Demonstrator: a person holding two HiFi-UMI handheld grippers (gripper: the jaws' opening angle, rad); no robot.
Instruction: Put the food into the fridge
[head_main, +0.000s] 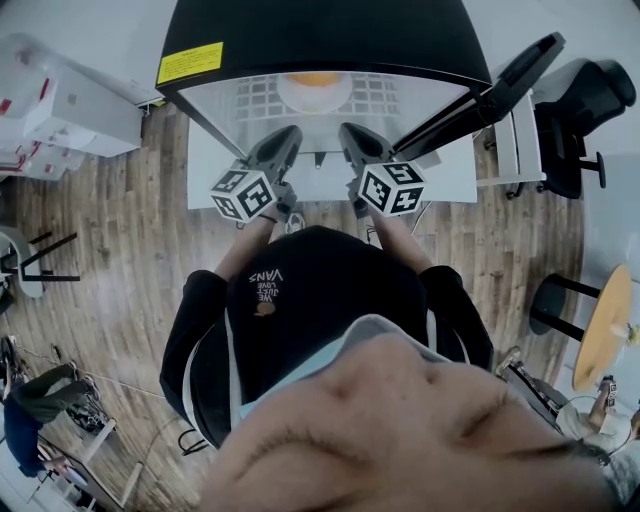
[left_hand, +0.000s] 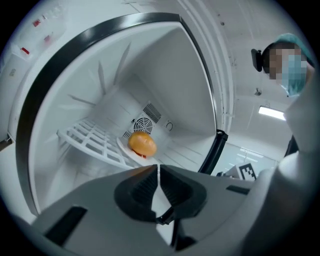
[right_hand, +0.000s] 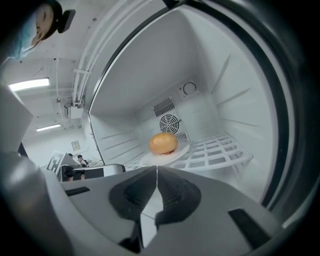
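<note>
A small black fridge (head_main: 300, 40) stands open in front of me, white inside. An orange bun (left_hand: 142, 144) (right_hand: 163, 143) (head_main: 315, 78) lies on a white plate (right_hand: 170, 154) on the wire shelf (left_hand: 87, 142) (right_hand: 215, 150), near the rear fan. My left gripper (head_main: 290, 140) (left_hand: 158, 170) and right gripper (head_main: 345, 135) (right_hand: 156, 172) hang side by side just outside the opening, both aimed at the shelf. Each one has its jaws closed together with nothing between them.
The fridge door (head_main: 490, 95) swings open to the right. The fridge sits on a white table (head_main: 450, 180) over a wood floor. A black office chair (head_main: 580, 110) stands at right, a round wooden table (head_main: 605, 325) lower right, white boxes (head_main: 60, 110) at left.
</note>
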